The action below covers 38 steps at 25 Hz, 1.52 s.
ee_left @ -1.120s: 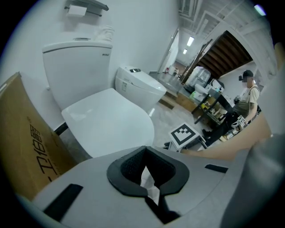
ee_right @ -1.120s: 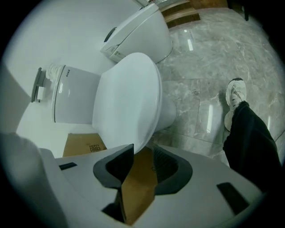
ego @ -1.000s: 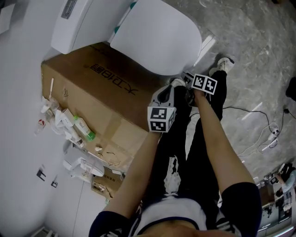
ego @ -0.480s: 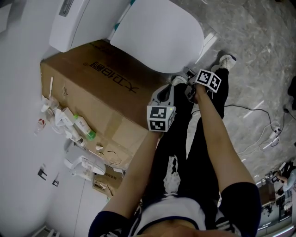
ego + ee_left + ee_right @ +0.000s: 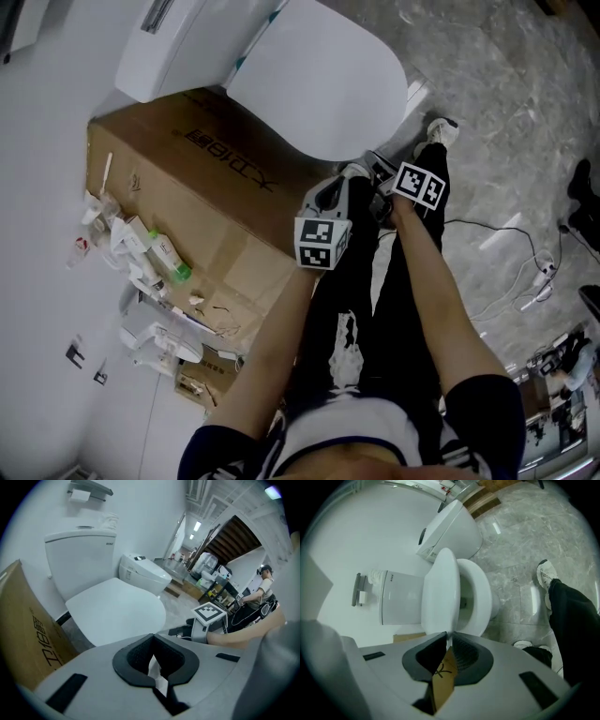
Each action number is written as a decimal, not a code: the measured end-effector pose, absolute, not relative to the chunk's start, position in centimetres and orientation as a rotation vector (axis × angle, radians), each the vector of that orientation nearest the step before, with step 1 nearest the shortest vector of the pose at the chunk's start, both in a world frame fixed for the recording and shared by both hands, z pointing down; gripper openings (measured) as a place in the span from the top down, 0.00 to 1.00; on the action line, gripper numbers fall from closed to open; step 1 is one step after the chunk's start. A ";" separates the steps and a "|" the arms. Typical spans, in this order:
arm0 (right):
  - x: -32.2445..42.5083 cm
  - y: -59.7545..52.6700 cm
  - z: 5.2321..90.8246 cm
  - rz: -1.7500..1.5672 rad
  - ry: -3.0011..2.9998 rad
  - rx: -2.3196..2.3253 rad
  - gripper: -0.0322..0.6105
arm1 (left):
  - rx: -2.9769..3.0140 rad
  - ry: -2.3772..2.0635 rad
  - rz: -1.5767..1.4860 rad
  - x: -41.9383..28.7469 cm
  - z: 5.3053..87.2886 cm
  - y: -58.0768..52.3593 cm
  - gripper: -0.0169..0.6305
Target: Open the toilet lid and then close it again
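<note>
right gripper (image 5: 448, 638) has just been closing its jaws and pinches the front rim of the toilet lid (image 5: 440, 590), which is tilted up off the seat (image 5: 482, 595) (a gap shows between them). left gripper (image 5: 152, 637) hangs just beside it, jaws together and empty. a cardboard box (image 5: 187, 178) lies alongside the toilet.

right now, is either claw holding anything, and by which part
The right claw, whose jaws have just been closing, pinches the white oval plastic toilet lid by its front rim. The left claw holds nothing.
</note>
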State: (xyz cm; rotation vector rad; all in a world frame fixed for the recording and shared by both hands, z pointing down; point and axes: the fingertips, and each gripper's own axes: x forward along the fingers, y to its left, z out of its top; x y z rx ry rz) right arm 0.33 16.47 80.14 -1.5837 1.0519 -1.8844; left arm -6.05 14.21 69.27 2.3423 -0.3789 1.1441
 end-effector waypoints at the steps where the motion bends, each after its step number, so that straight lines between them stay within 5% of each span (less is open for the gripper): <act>1: 0.3 16.3 79.2 -1.872 1.065 -1.582 0.89 | 2.345 -0.378 1.136 -6.1 68.7 14.2 0.97; 38: -0.8 2.0 57.0 -1.689 1.840 -1.520 0.89 | 2.379 -0.704 0.858 -6.3 58.0 4.1 0.97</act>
